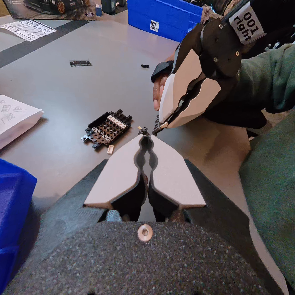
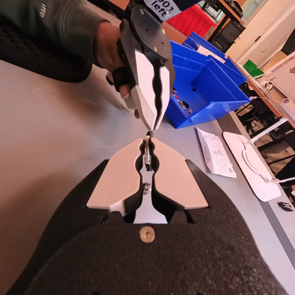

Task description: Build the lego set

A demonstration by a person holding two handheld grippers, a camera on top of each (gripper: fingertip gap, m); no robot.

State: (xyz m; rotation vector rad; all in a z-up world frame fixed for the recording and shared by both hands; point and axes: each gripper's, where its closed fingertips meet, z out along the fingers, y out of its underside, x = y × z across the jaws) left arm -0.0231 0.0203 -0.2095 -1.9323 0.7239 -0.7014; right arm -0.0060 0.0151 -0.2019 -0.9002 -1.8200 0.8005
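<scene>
My left gripper (image 1: 146,136) is shut on a small dark studded piece (image 1: 143,130) with a tan pin, held just above the grey table (image 1: 95,89). My right gripper (image 1: 163,126) comes in from the upper right, shut on a thin black and white plate piece (image 1: 156,123). Its tips are almost touching the left gripper's. In the right wrist view my right gripper (image 2: 147,140) pinches that plate piece (image 2: 147,154) edge-on. The left gripper (image 2: 154,128) hangs above it, tip to tip. A small grey studded brick (image 2: 146,188) shows through the gap between my right fingers.
A black studded chassis plate (image 1: 108,127) and a tan tile (image 1: 110,149) lie left of the grippers. An instruction booklet (image 1: 16,115), a sticker sheet (image 1: 27,29), blue bins (image 1: 162,19) (image 2: 207,99), a white stand base (image 2: 249,164) and small dark parts (image 1: 80,63) surround them. My left and right fingertips are right by each other. Between my right fingertips and the small grey studded brick (image 2: 146,188) there is roughly 8 cm. Look for it in the left wrist view (image 1: 143,129) too.
</scene>
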